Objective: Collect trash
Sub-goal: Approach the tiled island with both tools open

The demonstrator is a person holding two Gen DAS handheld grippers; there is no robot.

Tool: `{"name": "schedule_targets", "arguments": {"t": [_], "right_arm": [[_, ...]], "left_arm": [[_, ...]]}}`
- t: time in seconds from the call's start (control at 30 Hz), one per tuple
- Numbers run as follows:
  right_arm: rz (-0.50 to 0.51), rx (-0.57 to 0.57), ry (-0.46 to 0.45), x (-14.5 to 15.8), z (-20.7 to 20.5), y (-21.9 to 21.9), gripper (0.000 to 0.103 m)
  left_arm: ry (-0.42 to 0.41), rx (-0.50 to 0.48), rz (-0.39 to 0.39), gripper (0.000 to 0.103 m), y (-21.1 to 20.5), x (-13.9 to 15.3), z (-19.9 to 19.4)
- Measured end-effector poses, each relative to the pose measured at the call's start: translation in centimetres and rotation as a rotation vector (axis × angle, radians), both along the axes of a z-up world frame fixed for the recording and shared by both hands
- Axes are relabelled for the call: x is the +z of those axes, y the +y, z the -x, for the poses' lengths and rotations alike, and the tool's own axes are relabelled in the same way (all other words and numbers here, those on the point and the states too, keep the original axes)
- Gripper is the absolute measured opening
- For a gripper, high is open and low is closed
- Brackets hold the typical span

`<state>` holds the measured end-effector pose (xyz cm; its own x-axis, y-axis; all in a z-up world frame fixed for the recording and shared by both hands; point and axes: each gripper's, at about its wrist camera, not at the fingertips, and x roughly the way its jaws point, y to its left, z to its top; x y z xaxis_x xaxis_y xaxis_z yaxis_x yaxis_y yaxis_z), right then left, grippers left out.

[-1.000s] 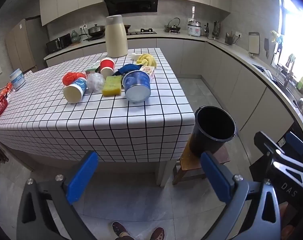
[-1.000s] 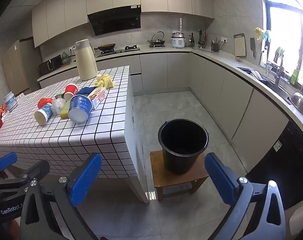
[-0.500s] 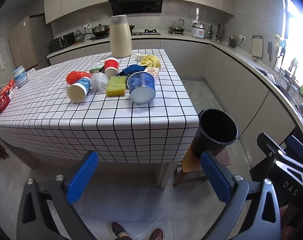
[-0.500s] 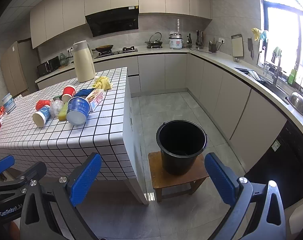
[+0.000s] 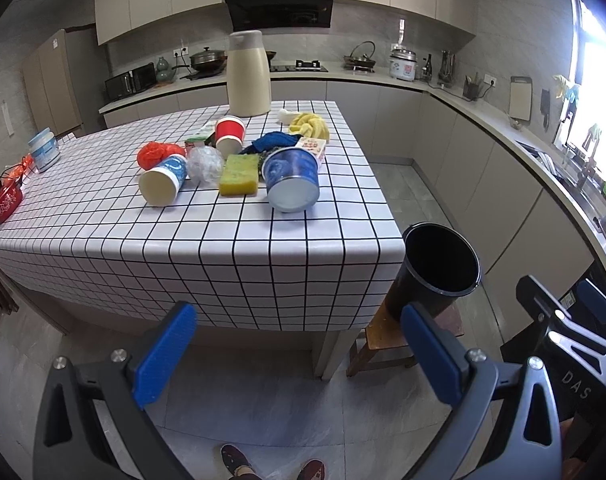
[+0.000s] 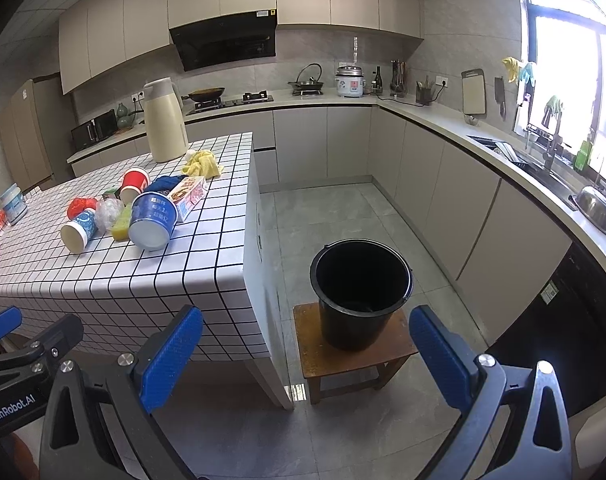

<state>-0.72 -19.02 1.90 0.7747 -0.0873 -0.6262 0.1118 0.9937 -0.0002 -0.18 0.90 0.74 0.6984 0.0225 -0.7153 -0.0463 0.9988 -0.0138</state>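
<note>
Trash lies in a cluster on the checked table (image 5: 207, 248): a tipped blue noodle tub (image 5: 291, 179), a tipped blue-and-white paper cup (image 5: 163, 180), a red cup (image 5: 229, 135), a yellow sponge (image 5: 239, 174), a crumpled clear wrapper (image 5: 205, 163), a red bag (image 5: 155, 153) and a small carton (image 5: 313, 150). A black bucket (image 6: 361, 290) stands on a wooden stool (image 6: 353, 360) right of the table. My left gripper (image 5: 299, 354) is open and empty, in front of the table. My right gripper (image 6: 303, 356) is open and empty, short of the bucket.
A tall cream jug (image 5: 248, 74), a yellow cloth (image 5: 309, 126) and a blue cloth (image 5: 275, 141) sit at the table's far end. A white tub (image 5: 44, 148) and a red item (image 5: 5, 200) lie at its left edge. Counters run along the back and right walls.
Both grippers have moved forward and slightly up; the table and bucket look a little nearer. Nothing on the table has moved.
</note>
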Motion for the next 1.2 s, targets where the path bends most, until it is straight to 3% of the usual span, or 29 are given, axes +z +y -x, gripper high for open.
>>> {"name": "schedule_targets", "arguments": {"t": [1.2], "right_arm": [[0.010, 0.001, 0.008, -0.4, -1.1, 0.7, 0.103]], "left_arm": [[0.002, 0.014, 0.010, 0.103, 1.0, -0.2, -0.9]]}}
